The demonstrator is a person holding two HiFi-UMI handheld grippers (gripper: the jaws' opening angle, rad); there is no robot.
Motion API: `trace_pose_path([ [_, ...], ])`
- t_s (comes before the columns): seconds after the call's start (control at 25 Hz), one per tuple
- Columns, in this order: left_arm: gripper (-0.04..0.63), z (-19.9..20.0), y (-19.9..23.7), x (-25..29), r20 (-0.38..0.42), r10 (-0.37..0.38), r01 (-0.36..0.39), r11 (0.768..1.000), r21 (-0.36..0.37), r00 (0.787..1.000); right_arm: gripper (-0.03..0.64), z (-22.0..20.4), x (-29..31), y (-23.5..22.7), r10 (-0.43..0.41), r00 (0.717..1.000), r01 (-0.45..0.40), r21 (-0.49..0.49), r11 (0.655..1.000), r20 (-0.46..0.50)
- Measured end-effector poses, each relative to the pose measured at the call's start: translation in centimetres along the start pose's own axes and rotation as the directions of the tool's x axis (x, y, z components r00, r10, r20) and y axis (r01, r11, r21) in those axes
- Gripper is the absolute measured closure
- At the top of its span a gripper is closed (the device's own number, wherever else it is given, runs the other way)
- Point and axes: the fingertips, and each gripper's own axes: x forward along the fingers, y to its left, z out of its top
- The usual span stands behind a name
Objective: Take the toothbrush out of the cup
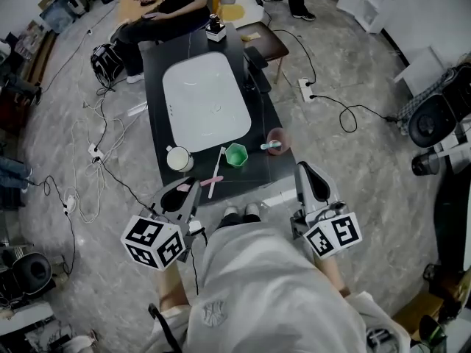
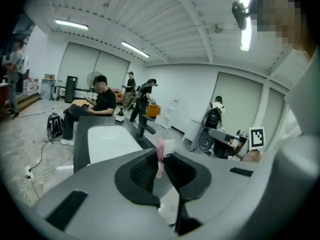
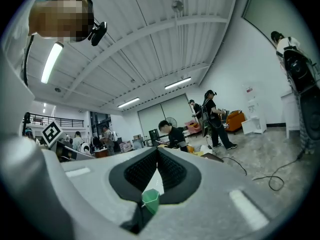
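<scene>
My left gripper [image 1: 185, 187] hovers at the near edge of the dark table [image 1: 158, 65]. It is shut on a thin pink toothbrush [image 2: 160, 151] that stands up between the pads. A green cup [image 1: 235, 154] stands just beyond it, and it shows low in the right gripper view [image 3: 150, 200]. A pink cup [image 1: 278, 140] at the table's right edge holds a teal toothbrush [image 1: 268, 146]. My right gripper [image 1: 309, 173] stays near that corner, jaws together [image 3: 157, 153] with nothing between them.
A white-and-pink toothbrush [image 1: 216, 173] lies on the table between a white mug [image 1: 179, 158] and the green cup. A white tray [image 1: 206, 101] fills the table's middle. A seated person [image 1: 165, 9] is at the far end. Cables [image 1: 88, 153] run over the floor at left.
</scene>
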Motion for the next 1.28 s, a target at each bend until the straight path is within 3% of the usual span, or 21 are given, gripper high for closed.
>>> trace_pose_path([
  [0.16, 0.566, -1.5, -3.1, 3.7, -0.16, -0.113, 0.124, 0.99, 0.062, 0.981, 0.611, -0.3, -0.9, -0.8, -0.031, 1.0, 0.031, 0.016, 0.999, 0.002],
  [0.32, 0.565, -3.4, -6.1, 7.7, -0.296, -0.202, 0.236, 0.968, 0.086, 0.934, 0.611, -0.6, -1.7, -1.7, -0.065, 0.998, 0.065, 0.037, 0.997, 0.005],
  [0.56, 0.566, -7.9, -7.4, 13.4, -0.488, -0.176, 0.28, 0.949, 0.147, 0.855, 0.611, -0.9, -3.2, -2.8, -0.114, 0.993, 0.113, 0.058, 0.992, 0.014],
  [0.72, 0.566, -9.6, -6.6, 16.2, -0.54, -0.141, 0.259, 0.954, 0.15, 0.83, 0.611, -1.1, -3.8, -3.7, -0.145, 0.989, 0.143, 0.068, 0.987, 0.021],
  [0.84, 0.565, -10.1, -5.8, 17.6, -0.548, -0.112, 0.228, 0.962, 0.148, 0.829, 0.611, -0.9, -4.1, -4.2, -0.165, 0.986, 0.163, 0.074, 0.984, 0.021],
  [0.96, 0.565, -9.9, -5.3, 18.6, -0.529, -0.115, 0.2, 0.974, 0.106, 0.841, 0.611, -0.9, -4.0, -4.7, -0.177, 0.984, 0.176, 0.076, 0.982, 0.017],
  [1.16, 0.563, -9.7, -4.3, 19.9, -0.456, -0.079, 0.114, 0.992, 0.05, 0.887, 0.611, -1.0, -3.2, -5.2, -0.178, 0.984, 0.177, 0.078, 0.981, 0.003],
  [1.28, 0.572, -10.3, -3.2, 20.8, -0.428, -0.014, 0.046, 0.997, 0.066, 0.904, 0.611, -1.1, -2.7, -5.2, -0.174, 0.985, 0.174, 0.078, 0.982, -0.006],
])
